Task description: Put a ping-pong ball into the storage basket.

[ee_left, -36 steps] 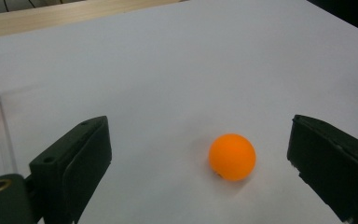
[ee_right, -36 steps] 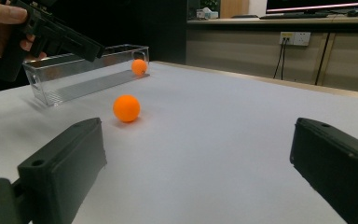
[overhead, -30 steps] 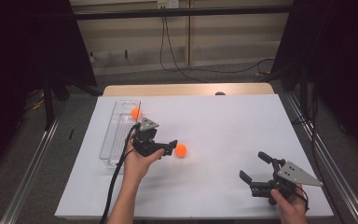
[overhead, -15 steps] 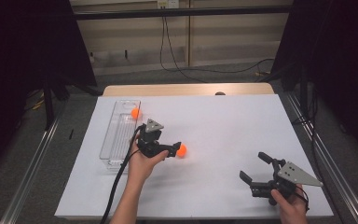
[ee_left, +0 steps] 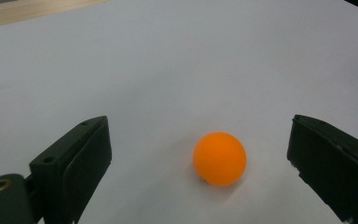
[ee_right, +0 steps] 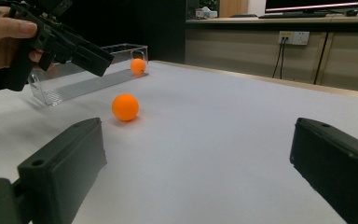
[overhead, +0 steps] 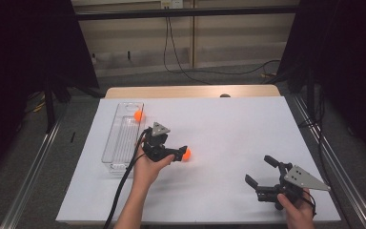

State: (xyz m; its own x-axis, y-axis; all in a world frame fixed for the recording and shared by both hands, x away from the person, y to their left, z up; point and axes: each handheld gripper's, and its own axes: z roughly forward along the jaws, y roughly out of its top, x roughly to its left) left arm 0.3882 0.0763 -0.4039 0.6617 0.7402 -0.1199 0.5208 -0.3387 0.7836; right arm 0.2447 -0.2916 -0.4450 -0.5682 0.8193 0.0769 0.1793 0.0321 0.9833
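Observation:
An orange ball [overhead: 186, 154] lies on the white table [overhead: 228, 124]. In the left gripper view this ball [ee_left: 219, 158] sits between the spread jaws of my left gripper [ee_left: 198, 126], nearer the right jaw and touching neither. From above, the left gripper [overhead: 180, 154] points right at the ball. A second orange ball [overhead: 138, 116] rests at the far end of a clear plastic tray [overhead: 116, 148]. My right gripper [overhead: 259, 170] is open and holds nothing near the front right; its own view [ee_right: 198, 123] faces the loose ball [ee_right: 125, 107] and the tray [ee_right: 70, 86].
The tray lies lengthwise along the table's left side, just left of my left hand. A cable [overhead: 124, 186] trails from the left gripper toward the front edge. Metal rails [overhead: 28, 171] run beside the table on both sides.
My left gripper has edged a little to the right, closing in on the loose ball. The right gripper and both balls have stayed put.

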